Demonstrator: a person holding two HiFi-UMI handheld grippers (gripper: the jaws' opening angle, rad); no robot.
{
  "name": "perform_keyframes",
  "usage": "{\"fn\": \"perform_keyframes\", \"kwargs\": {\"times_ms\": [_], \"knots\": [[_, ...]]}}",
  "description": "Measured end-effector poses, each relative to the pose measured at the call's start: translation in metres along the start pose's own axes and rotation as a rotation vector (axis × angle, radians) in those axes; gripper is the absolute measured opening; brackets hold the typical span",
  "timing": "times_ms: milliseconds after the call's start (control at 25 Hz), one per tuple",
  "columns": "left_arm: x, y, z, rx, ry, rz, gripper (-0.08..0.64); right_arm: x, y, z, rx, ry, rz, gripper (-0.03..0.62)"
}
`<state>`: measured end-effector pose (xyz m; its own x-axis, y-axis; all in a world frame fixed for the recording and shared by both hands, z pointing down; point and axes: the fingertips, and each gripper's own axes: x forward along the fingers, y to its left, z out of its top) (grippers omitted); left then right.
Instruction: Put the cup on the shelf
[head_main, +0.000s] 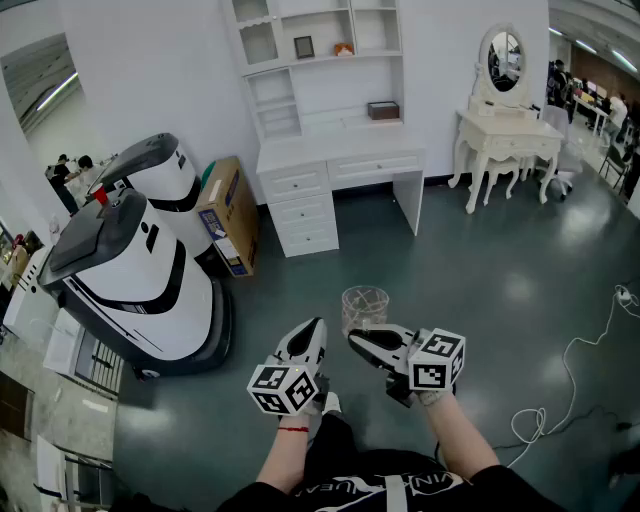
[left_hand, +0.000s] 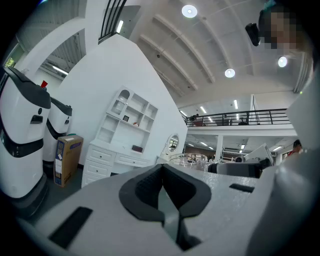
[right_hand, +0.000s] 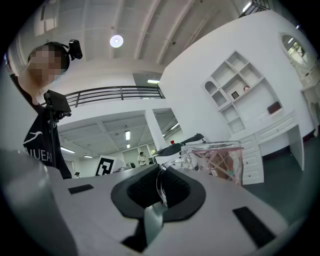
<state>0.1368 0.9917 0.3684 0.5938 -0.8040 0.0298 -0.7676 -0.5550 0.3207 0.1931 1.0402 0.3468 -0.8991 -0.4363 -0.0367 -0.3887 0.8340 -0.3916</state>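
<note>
Currently the clear cup (head_main: 364, 305) hangs in mid-air over the dark floor (head_main: 470, 270), just in front of the person & well apart from the shelf (head_main: 320, 50). The right gripper view shows it upright, w/ a pinkish criss-cross pattern on its wall (right_hand: 220, 160). The right gripper (head_main: 358, 340) pinches the cup's thin clear handle, pads pressed together on it (right_hand: 161, 180). Just to the left, the left gripper (head_main: 312, 330) is pressed together w/ nothing between its pads (left_hand: 162, 180); the two grippers are side by side, near each other.

Far centre: the white shelf unit stands against the wall over a white drawer surface (head_main: 340, 150), which carries a small dark box (head_main: 383, 110). A small frame (head_main: 303, 46) sits in one upper compartment. Far right is a white vanity w/ oval mirror (head_main: 505, 130). Left side: two big white machines (head_main: 140, 270), w/ a cardboard box (head_main: 228, 215) between them & the drawers. A white cable (head_main: 580, 370) lies on the floor near right.
</note>
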Motion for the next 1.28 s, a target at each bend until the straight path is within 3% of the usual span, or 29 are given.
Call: {"fn": "perform_keyframes", "kwargs": {"times_ms": [440,880,1280], "knots": [[0.063,0.075,0.024,0.012,-0.008,0.021,0.008,0.066,-0.074,0.013,-0.012,0.046,-0.007,0.015],[0.139,0.201,0.047,0.013,0.040,0.060,0.008,0.177,-0.174,0.036,0.009,0.052,0.033,0.017],[0.198,0.305,0.068,0.027,0.089,0.043,0.008,0.273,-0.242,0.059,0.013,0.019,0.053,0.017]]}}
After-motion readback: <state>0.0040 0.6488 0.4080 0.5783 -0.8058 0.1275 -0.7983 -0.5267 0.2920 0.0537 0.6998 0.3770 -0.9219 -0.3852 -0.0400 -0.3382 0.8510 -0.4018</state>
